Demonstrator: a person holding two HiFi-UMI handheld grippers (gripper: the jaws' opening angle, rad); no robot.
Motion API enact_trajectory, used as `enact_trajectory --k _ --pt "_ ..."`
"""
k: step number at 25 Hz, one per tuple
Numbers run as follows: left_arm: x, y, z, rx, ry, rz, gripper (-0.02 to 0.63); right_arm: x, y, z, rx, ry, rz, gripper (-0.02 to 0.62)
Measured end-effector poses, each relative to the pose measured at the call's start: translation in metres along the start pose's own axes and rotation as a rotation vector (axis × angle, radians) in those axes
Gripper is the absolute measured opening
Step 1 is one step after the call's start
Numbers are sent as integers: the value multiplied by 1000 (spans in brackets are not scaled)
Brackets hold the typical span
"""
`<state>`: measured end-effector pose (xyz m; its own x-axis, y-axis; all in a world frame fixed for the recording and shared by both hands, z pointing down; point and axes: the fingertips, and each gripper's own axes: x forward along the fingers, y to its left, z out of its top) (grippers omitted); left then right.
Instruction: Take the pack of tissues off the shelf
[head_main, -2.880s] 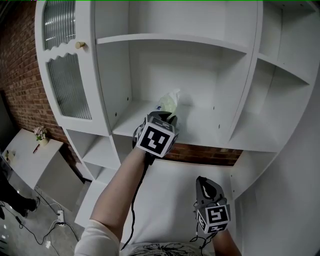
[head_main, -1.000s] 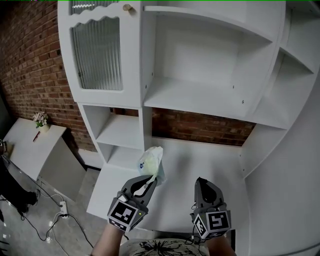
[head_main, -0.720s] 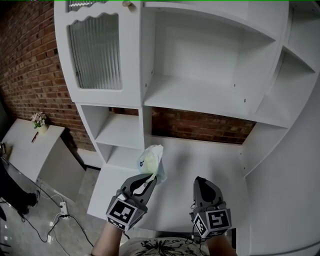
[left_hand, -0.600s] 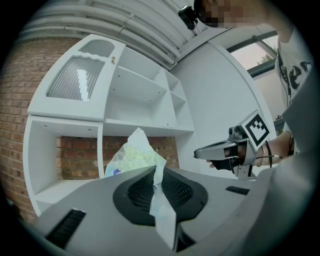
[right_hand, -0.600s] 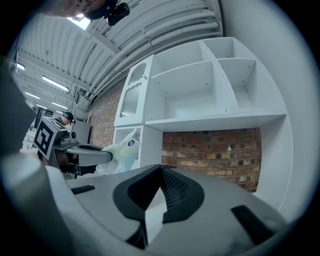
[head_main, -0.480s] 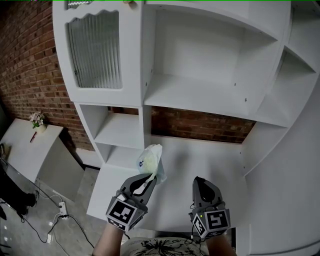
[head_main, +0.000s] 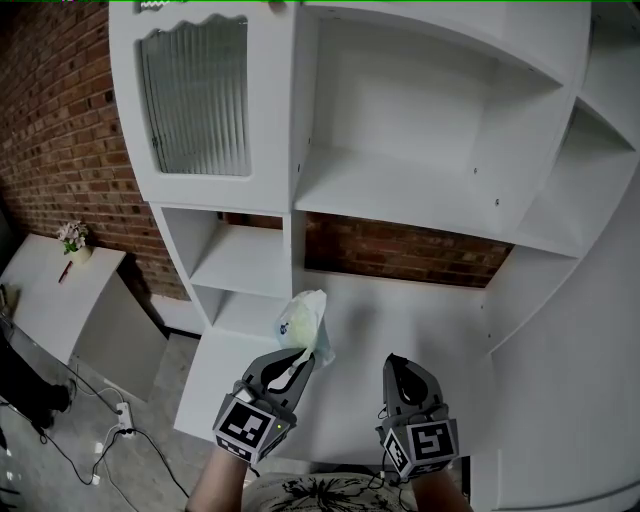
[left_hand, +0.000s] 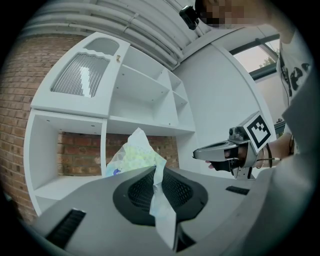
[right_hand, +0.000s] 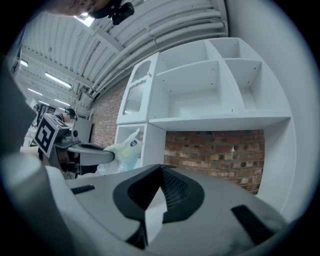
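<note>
My left claw is clamped tight on the edge of the tissue pack. The pack is off the shelf, sticking up from the claw over the left part of the white bench. My right claw is narrow, jaws together, near the bench's front edge, just beside the left.

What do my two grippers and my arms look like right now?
The left gripper and right gripper both have grey bodies tapering to rounded jaws, lined with black ribbed pads. Each carries a white cube printed with black square markers. A thin dark cable runs from the right one. The forearms are bare, and the shirt is white with dark print.
</note>
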<state>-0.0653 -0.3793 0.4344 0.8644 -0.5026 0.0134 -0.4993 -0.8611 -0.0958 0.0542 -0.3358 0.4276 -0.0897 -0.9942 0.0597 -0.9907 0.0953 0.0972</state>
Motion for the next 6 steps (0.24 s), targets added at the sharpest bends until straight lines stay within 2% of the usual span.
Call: enact_trajectory --k 6 --pt "-1 -2 -3 12 29 -6 26 3 0 1 -20 5 7 5"
